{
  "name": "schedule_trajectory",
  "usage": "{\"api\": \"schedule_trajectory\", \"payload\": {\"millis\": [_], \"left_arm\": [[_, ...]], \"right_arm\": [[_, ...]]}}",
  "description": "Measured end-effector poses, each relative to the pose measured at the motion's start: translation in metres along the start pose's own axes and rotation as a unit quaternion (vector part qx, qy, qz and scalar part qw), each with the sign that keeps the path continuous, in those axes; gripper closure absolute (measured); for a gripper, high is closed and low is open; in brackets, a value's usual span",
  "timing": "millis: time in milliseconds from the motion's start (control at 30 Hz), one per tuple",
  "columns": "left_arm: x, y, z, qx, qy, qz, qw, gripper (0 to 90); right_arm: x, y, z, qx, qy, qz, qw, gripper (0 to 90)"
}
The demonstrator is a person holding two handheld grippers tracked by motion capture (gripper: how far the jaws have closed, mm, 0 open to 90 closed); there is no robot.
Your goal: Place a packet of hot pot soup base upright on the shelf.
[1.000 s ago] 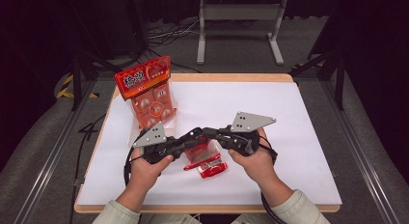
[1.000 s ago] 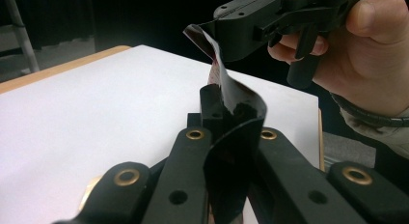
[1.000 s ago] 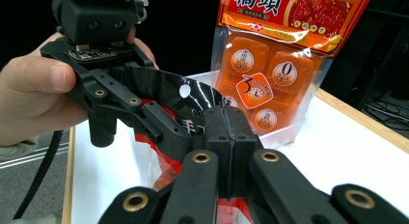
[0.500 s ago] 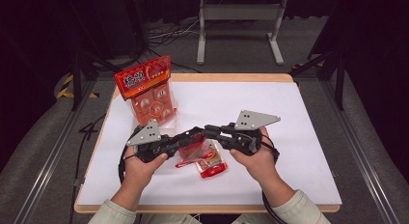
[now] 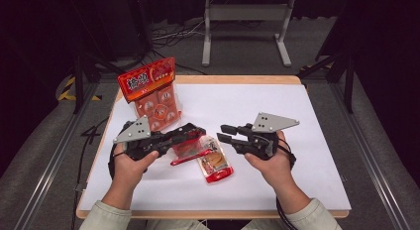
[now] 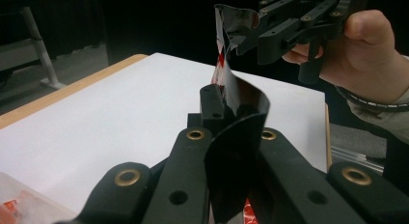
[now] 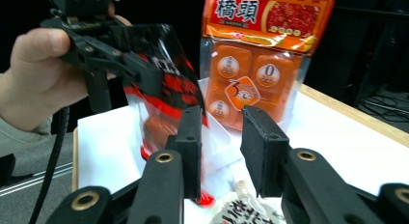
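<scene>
My left tool [image 5: 190, 136] pinches the wrapper [image 5: 187, 146]; my right tool [image 5: 224, 132], just opening, empty, has clear worktop [image 5: 297, 121] beyond.

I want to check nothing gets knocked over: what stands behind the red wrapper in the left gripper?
Behind the red wrapper, the orange multipack stands upright on the table. The wrapper covers the pack's lower left corner.

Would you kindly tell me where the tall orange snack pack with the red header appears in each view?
High view: orange snack pack stands upper left on the table.
Left gripper view: not in it.
Right gripper view: upper centre, beyond the jaws.
Shared landmark: the red packet in the left gripper.
</scene>
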State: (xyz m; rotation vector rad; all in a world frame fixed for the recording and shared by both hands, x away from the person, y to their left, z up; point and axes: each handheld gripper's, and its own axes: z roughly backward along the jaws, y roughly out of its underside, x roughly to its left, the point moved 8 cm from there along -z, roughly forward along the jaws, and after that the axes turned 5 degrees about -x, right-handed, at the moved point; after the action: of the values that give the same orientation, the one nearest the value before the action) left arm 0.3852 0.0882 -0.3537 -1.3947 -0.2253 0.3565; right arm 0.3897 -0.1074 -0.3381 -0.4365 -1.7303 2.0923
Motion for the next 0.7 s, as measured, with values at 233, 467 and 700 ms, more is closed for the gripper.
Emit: {"api": "schedule_trajectory", "payload": {"millis": [233,467,700], "left_arm": [[0.012,-0.007,0.013,0.002,-0.02,-0.006,0.9998,89.5],[0.022,-0.009,0.024,0.009,-0.037,-0.017,0.9991,89.5],[0.033,-0.011,0.035,0.009,-0.054,-0.018,0.9983,89.5]], "right_arm": [[-0.012,0.004,0.014,-0.001,0.021,-0.007,0.9997,69.5],[-0.023,0.008,0.025,-0.003,0.038,-0.016,0.9991,67.3],[-0.032,0.01,0.032,-0.003,0.051,-0.024,0.9984,66.1]]}}
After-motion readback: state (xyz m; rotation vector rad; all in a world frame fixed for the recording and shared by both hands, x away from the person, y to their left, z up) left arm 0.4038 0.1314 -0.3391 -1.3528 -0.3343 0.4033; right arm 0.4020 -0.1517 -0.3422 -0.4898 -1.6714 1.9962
